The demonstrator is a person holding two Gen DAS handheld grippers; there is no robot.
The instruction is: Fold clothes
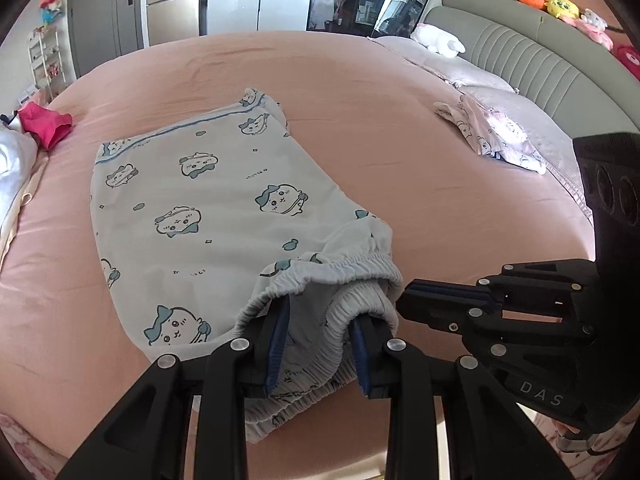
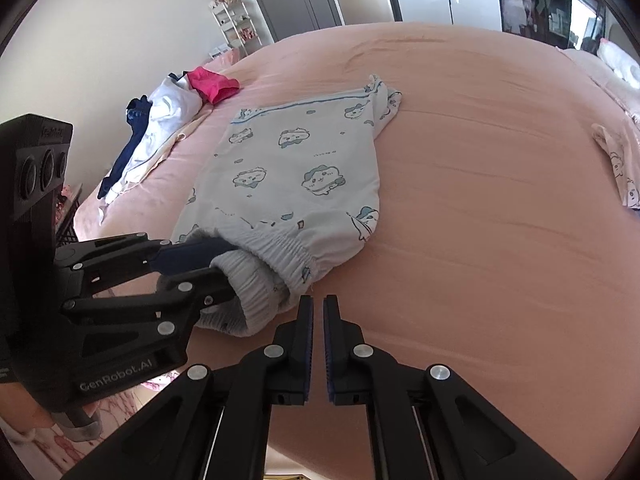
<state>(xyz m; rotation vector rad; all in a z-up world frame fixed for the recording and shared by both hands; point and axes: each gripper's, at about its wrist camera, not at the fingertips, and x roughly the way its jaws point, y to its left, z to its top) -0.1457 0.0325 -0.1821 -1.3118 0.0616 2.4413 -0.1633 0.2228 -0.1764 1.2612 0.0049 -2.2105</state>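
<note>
White pyjama trousers (image 1: 208, 200) (image 2: 304, 168) with blue cartoon prints lie flat on the pink bed, elastic waistband (image 1: 332, 268) (image 2: 288, 252) nearest me. My left gripper (image 1: 320, 316) (image 2: 224, 268) is open. Its two fingers are spread wide and pushed into the bunched waistband, so cloth drapes over the tips and hides them. My right gripper (image 2: 318, 304) (image 1: 404, 300) is shut with nothing between its pads. It hovers low over the sheet, its tips right at the waistband's near right edge.
A folded pale pink printed garment (image 1: 496, 136) (image 2: 620, 172) lies by the pillows and the grey headboard (image 1: 520, 52). A red garment (image 1: 44, 124) (image 2: 212, 84) and a pile of white and navy clothes (image 2: 152, 128) sit at the bed's left edge. Bare pink sheet (image 2: 480, 200) spreads to the right.
</note>
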